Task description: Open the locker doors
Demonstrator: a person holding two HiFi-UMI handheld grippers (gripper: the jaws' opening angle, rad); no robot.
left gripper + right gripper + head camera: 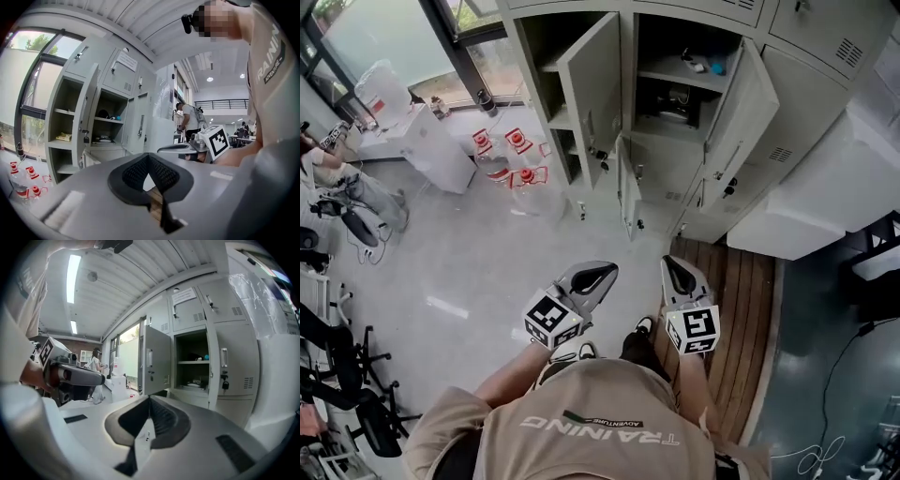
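At the floor's left edge, office chairs (347,375); further in, a white cabinet (431,150), then red-capped water bottles (502,159) just beside the lockers' left end. Along the far edge, lockers (625,56), well apart from both grippers: upper doors (592,94) swung wide, lower doors (630,197) ajar, shelves exposed. Nearer, left gripper (602,274), jaws pressed together, nothing held. At the wooden strip's (741,309) left edge, right gripper (672,267), likewise closed and empty. Rightmost, a white counter (825,197).
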